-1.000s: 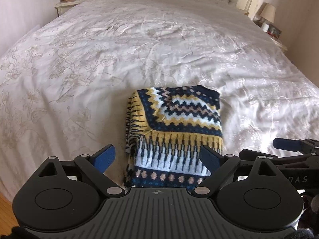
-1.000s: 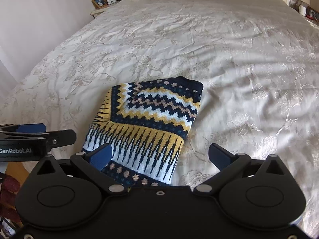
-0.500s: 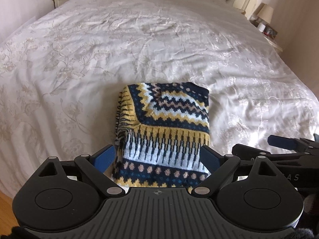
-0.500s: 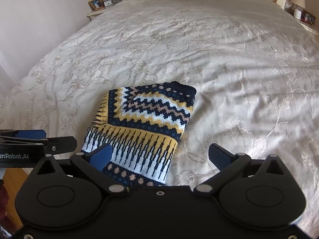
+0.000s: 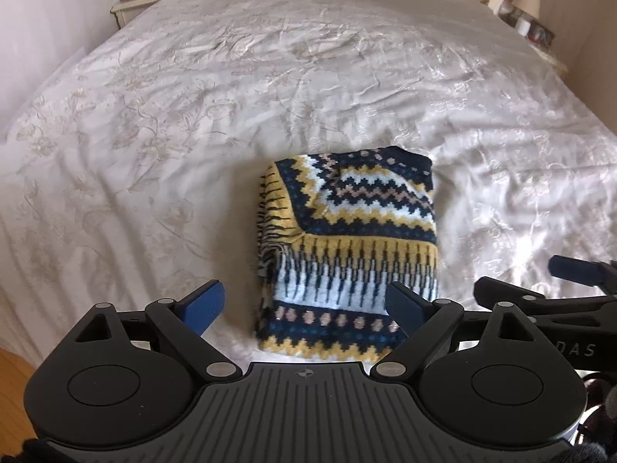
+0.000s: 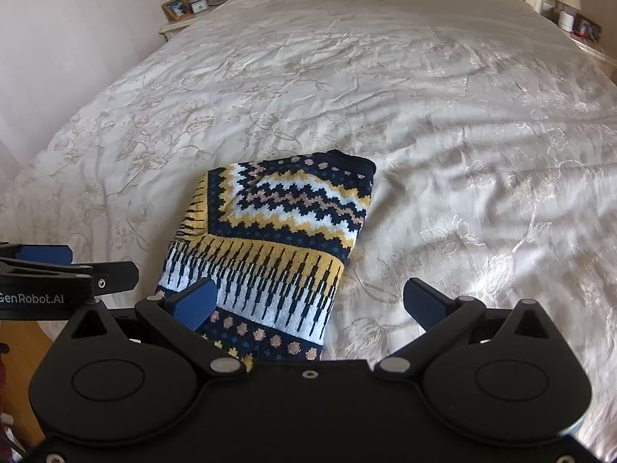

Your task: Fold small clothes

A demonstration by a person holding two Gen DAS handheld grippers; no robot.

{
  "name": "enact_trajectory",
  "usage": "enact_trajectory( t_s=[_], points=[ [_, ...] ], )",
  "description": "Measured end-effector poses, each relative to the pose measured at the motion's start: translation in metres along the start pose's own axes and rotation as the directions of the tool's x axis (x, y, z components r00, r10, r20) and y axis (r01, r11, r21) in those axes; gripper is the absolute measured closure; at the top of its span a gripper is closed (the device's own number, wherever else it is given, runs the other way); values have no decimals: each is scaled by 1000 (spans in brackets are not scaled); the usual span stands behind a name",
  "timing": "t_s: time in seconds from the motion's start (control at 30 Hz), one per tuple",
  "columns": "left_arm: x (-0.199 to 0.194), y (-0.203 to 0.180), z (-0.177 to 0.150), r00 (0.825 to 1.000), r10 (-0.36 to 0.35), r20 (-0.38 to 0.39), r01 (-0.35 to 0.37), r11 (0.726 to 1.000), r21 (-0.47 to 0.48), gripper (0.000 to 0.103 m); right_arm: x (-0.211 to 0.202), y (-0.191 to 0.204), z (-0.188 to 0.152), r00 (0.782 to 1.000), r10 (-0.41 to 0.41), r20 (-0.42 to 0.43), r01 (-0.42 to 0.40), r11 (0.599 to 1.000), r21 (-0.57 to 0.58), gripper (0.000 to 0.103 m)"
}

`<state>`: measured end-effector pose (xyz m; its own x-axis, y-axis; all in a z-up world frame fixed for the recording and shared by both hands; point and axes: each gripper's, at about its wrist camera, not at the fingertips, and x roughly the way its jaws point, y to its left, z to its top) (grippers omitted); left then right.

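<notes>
Lying folded, sweater (image 5: 347, 247) near bed edge (image 5: 23, 332).

The folded knitted sweater (image 5: 349, 247) has a dark navy ground with zigzag bands in mustard yellow, white and dusty pink, and small blue dots between them. Lower on it there is a yellow and white band with dark pointed stripes, then a navy band with pink and yellow diamonds. The cream satin bedspread (image 5: 239, 88) carries a pale beige pattern of flowers and stems. The black plastic left gripper (image 5: 304, 306) has blue pads (image 5: 202, 305).
</notes>
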<state>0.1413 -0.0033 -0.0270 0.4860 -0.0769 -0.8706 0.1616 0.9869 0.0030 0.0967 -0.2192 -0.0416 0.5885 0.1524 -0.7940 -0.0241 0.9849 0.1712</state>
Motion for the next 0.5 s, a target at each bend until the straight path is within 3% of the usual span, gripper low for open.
enact_trajectory(
  t_s=[0.17, 0.3, 0.5],
  points=[
    [0, 9, 1, 1000, -4, -24, 4, 1000, 23, 12, -6, 5, -5, 999, -38, 5, 38, 998, 48, 0],
    [-10, 13, -2, 1000, 10, 5, -11, 996, 86, 14, -15, 13, -11, 996, -84, 13, 83, 993, 85, 0],
    [-25, 24, -7, 999, -47, 0, 47, 995, 90, 19, -33, 31, -17, 992, -121, 29, 117, 988, 101, 0]
  ],
)
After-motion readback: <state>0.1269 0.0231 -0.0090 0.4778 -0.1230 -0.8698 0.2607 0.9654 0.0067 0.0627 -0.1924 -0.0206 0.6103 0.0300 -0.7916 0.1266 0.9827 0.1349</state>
